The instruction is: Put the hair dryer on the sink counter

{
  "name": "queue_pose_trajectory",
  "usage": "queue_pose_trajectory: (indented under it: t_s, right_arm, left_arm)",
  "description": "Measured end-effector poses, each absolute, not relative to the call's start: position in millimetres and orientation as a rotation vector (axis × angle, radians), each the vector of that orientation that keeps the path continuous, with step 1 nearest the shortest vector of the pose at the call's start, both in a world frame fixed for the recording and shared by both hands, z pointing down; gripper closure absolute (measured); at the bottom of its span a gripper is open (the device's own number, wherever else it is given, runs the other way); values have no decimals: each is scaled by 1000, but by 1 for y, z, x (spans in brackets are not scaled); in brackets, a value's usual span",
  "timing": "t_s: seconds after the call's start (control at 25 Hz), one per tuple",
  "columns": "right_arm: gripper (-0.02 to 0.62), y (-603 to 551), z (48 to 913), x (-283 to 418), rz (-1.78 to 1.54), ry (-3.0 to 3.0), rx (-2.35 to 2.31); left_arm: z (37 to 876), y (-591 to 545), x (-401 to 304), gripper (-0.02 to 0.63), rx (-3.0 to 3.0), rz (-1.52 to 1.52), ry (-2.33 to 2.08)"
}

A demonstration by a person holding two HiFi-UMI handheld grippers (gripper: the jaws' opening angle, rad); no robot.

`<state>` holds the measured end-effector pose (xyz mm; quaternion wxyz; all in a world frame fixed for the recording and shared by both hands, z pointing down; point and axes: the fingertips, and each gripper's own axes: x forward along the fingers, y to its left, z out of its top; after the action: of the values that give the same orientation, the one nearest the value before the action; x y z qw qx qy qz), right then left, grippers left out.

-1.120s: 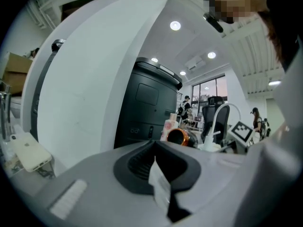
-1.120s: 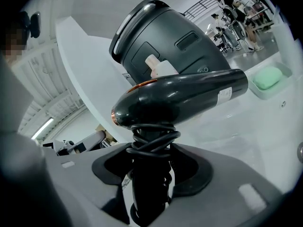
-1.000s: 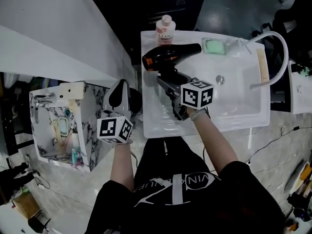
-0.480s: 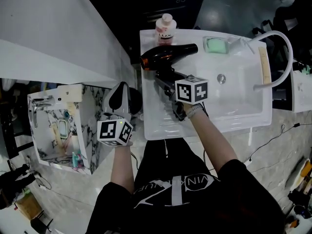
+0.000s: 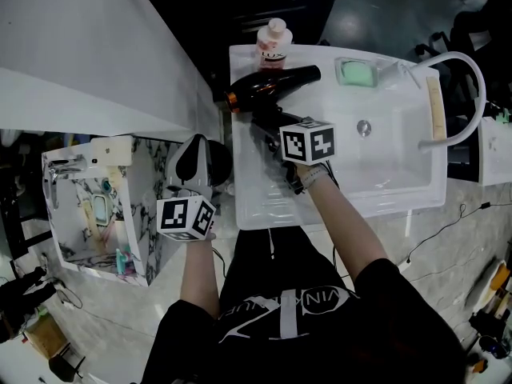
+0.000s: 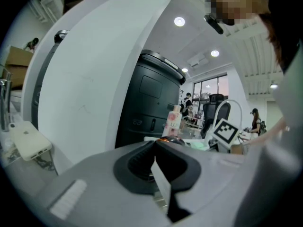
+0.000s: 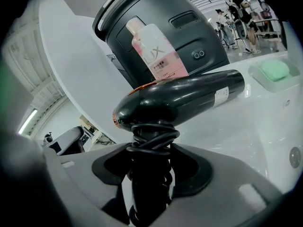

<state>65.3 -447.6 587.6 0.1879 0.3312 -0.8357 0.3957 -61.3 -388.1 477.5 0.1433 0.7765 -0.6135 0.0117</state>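
A black hair dryer [image 5: 270, 87] with an orange rear rim lies crosswise over the far left part of the white sink counter [image 5: 256, 194], its rear end sticking out past the left edge. My right gripper [image 5: 270, 126] is shut on its handle, which has the black cord wound round it. In the right gripper view the dryer's barrel [image 7: 182, 98] points right above my right gripper [image 7: 151, 174]. I cannot tell whether it touches the counter. My left gripper [image 5: 195, 152] hangs left of the sink unit, and in its own view my left gripper [image 6: 158, 171] is shut and empty.
A pink bottle [image 5: 273, 45] stands at the counter's far left corner, just behind the dryer. A green soap [image 5: 356, 73] lies in a dish at the back, beside the basin with its drain [image 5: 364, 128] and a white curved hose [image 5: 464, 86]. A small marbled sink stand [image 5: 96, 206] is at the left.
My right gripper has carried the hair dryer a little further away and to the left, so its rear end now overhangs the counter's left edge. The left gripper has barely moved.
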Motion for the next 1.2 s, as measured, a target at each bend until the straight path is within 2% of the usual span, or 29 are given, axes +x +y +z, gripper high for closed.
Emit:
queue_pose_trajectory:
  t_s: [0.68,1.2]
  right_arm:
    - [324,-448,590,62,1096,-2337,938]
    - [261,-438,583,74,1057,-2328,939]
  left_arm:
    - [479,-386,-57,606,2241,12,-1745]
    - [477,-387,-49,606,2260,7,-1717]
